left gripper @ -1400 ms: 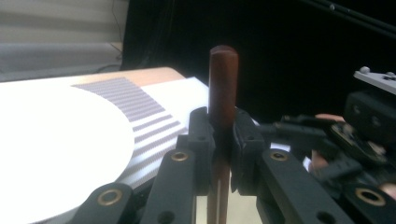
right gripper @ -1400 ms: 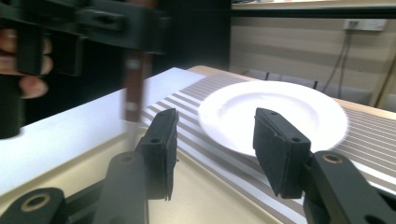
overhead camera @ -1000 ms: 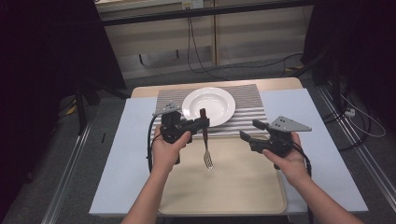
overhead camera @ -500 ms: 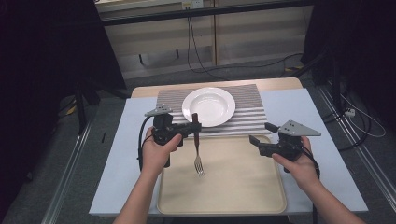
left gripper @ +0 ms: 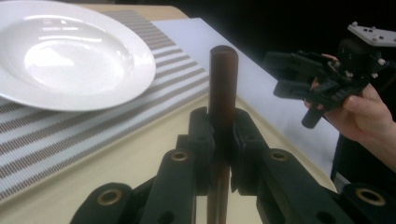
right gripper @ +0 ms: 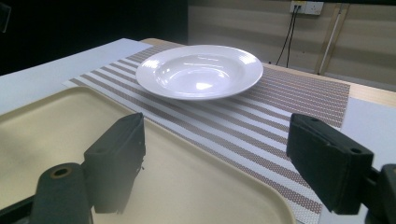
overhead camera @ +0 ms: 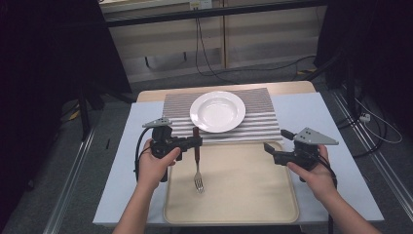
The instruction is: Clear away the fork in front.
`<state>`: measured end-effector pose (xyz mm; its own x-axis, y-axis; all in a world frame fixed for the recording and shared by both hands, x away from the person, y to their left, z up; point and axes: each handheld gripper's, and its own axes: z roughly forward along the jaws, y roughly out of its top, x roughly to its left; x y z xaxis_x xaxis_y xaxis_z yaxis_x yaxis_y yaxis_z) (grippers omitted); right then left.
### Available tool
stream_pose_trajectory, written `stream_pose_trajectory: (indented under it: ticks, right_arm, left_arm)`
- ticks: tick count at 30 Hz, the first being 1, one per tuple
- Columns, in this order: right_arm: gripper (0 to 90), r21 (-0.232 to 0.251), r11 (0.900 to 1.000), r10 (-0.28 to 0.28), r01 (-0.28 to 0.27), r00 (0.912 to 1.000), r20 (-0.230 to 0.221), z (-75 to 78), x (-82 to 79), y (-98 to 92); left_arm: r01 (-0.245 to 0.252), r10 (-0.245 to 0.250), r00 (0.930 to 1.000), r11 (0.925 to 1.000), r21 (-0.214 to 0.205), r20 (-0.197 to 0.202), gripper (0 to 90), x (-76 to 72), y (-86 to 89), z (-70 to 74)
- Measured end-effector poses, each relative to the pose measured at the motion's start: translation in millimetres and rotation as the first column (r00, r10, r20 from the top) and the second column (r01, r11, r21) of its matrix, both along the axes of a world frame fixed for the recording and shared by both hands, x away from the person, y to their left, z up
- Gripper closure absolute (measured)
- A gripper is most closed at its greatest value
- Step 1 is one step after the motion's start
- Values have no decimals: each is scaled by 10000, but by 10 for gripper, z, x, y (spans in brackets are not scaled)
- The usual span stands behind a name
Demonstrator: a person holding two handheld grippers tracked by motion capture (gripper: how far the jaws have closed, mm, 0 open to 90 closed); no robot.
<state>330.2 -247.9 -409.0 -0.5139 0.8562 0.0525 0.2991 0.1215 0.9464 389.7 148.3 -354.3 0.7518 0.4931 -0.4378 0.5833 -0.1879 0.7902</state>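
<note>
since the earlier frame the left gripper (overhead camera: 194, 142) has carried the fork (overhead camera: 197, 165) leftward and lower over the tray (overhead camera: 253, 204). its jaws pinch the brown handle, tines hanging down just above the tray. the right gripper (overhead camera: 272, 150) has just been opening; its jaws stand spread with nothing between them, near the plate (overhead camera: 217, 111).

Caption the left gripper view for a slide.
Left tongs clamp a fork's brown handle upright over the tray, beside the white plate.
</note>
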Motion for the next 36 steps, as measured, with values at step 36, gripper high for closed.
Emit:
stream_pose_trajectory:
  ticks: [36]
  right_arm:
    - [188,38,9999,-164,165,9999,-31,-48,-32,-62]
  left_arm:
    - [266,-242,9923,9995,184,-1211,758,-60,211,-496]
